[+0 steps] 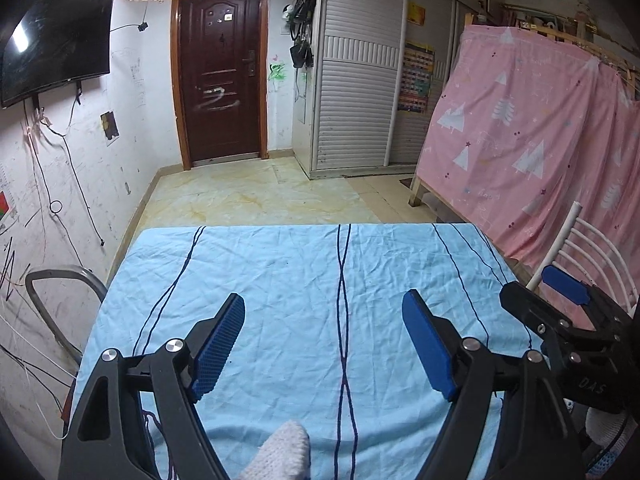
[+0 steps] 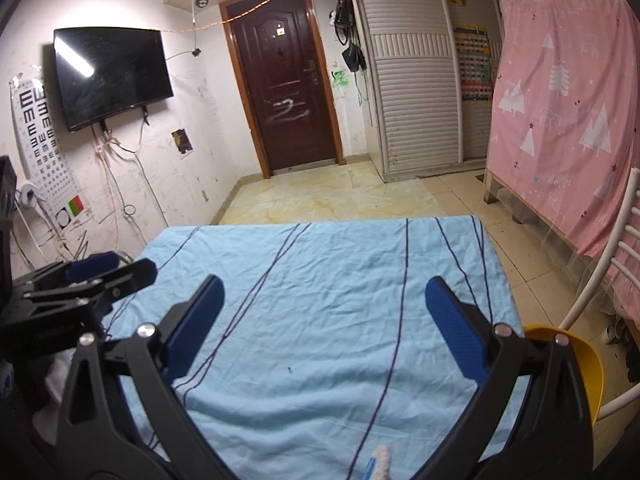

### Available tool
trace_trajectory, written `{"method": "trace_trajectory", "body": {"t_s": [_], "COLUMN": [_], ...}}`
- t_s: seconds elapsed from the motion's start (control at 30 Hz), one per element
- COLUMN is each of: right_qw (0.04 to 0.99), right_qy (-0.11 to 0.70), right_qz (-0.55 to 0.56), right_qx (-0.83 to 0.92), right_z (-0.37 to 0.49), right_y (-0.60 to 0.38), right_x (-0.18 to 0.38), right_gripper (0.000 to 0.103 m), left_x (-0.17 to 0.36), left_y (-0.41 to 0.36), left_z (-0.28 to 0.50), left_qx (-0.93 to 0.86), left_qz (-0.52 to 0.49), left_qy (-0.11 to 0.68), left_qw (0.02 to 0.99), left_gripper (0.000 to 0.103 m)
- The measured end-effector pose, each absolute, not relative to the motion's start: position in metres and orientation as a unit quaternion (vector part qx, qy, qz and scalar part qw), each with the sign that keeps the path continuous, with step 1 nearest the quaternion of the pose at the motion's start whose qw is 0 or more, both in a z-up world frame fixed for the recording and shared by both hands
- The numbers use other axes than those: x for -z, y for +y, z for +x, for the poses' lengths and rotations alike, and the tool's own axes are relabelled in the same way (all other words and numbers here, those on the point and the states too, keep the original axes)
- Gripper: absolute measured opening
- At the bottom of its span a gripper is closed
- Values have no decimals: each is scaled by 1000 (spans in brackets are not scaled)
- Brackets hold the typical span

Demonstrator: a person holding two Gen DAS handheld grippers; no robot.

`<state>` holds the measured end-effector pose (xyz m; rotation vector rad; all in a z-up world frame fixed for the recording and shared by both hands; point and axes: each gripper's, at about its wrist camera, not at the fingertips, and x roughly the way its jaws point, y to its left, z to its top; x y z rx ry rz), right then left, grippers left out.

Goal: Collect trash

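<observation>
My left gripper (image 1: 323,312) is open and empty above a table covered with a light blue cloth (image 1: 280,272) with dark wavy lines. My right gripper (image 2: 325,296) is open and empty above the same cloth (image 2: 340,264). The right gripper shows at the right edge of the left wrist view (image 1: 560,296), and the left gripper shows at the left edge of the right wrist view (image 2: 100,272). No trash shows on the cloth in either view. A white knitted fingertip (image 1: 280,452) shows at the bottom of the left wrist view.
A white chair with a yellow seat (image 2: 580,360) stands right of the table. A metal chair frame (image 1: 52,300) stands at its left. A pink curtain (image 1: 540,140) hangs at the right. A brown door (image 1: 220,72), a wall TV (image 2: 108,76) and tiled floor (image 1: 260,196) lie beyond.
</observation>
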<state>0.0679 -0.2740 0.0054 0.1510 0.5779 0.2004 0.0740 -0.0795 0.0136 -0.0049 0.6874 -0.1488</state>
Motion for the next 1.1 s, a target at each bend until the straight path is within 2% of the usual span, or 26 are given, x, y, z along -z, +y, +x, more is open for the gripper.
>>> {"method": "trace_trajectory", "body": {"t_s": [1.1], "right_qw": [951], "right_qy": [285], "right_qz": [71], "right_qx": [-99], "right_z": [69], "right_y": [-271], "right_x": [-8], "right_gripper": [97], "left_x": [-13], "left_y": [-77], "left_z": [75], "left_qx": [65], "left_qz": [-2], "left_qy": [339], "left_qw": [938], "left_gripper": [72]}}
